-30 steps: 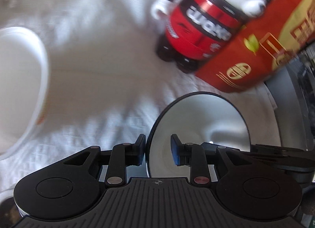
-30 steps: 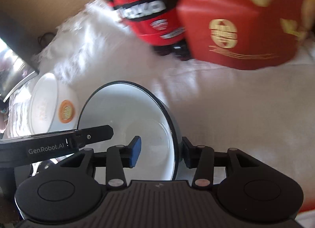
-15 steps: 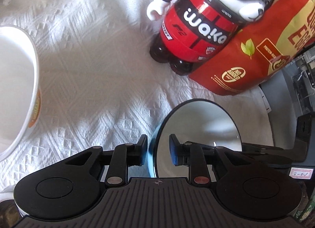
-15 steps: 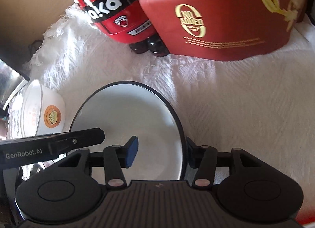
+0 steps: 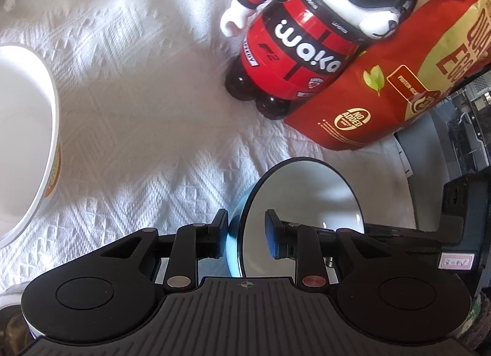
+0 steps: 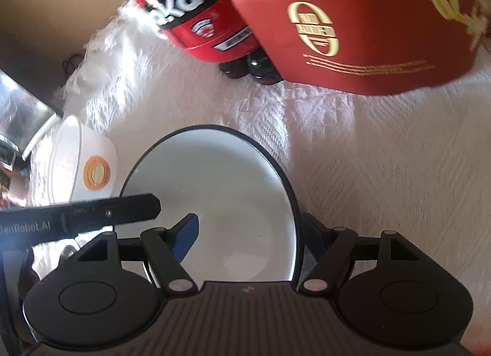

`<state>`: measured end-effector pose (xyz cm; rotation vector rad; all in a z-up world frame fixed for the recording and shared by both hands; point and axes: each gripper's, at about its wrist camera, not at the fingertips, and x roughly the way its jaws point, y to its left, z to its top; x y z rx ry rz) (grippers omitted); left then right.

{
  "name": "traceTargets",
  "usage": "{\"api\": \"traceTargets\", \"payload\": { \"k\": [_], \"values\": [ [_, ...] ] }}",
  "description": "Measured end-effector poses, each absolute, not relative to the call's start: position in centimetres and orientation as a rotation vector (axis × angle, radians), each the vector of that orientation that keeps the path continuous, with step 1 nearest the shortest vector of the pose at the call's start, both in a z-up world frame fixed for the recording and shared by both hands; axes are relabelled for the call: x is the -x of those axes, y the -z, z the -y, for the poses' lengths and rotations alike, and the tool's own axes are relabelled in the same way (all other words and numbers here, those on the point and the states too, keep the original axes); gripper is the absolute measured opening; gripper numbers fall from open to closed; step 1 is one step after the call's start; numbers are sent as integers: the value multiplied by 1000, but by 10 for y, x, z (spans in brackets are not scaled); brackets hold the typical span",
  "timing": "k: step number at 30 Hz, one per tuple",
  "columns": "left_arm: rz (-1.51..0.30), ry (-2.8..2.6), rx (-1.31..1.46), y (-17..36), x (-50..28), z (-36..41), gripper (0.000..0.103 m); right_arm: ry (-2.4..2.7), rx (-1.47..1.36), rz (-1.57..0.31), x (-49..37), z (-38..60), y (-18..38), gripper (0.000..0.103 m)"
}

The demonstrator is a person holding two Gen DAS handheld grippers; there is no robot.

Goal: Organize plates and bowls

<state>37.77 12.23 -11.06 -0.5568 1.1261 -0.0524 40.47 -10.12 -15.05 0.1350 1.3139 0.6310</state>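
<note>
- Our left gripper (image 5: 247,234) straddles the near rim of a black-rimmed enamel bowl (image 5: 303,199); one blue pad sits inside the bowl and the other finger rests against its pale blue outer wall, so we read it as clamped on the bowl.
- Our right gripper (image 6: 250,234) straddles the opposite rim of the same bowl (image 6: 221,199), with the blue pad inside and the other finger outside. The inner pad stands off the wall, so we cannot tell whether this grip is tight.
- The bowl is tilted and held between the two grippers above the white woven tablecloth (image 5: 147,116).
- A second white bowl with an orange emblem (image 6: 89,168) lies on its side on the cloth to the left, well apart from the held bowl.
- Beyond, a red "wako" bear-shaped bottle (image 5: 294,48) stands touching a red snack bag (image 5: 399,85).
</note>
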Motion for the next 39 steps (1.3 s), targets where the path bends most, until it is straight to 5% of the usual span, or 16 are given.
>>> {"api": "traceTargets", "payload": {
  "k": [4,22,27,31,39],
  "values": [
    [-1121,54,566,109,-378,-122,27,-628,-168,-1348,-408,98,152,87],
    [-1116,68,607,114,-379,-129,28,-762,-77,-1428,-412,83,155,103],
    [-1133,53,560,118,-381,-122,26,-673,-70,-1369,-411,93,147,79],
    [-1167,38,539,129,-382,-115,24,-620,-8,-1332,-402,97,144,43],
    [-1172,29,467,123,-373,-106,24,-591,-42,-1304,-387,100,138,43]
  ]
}}
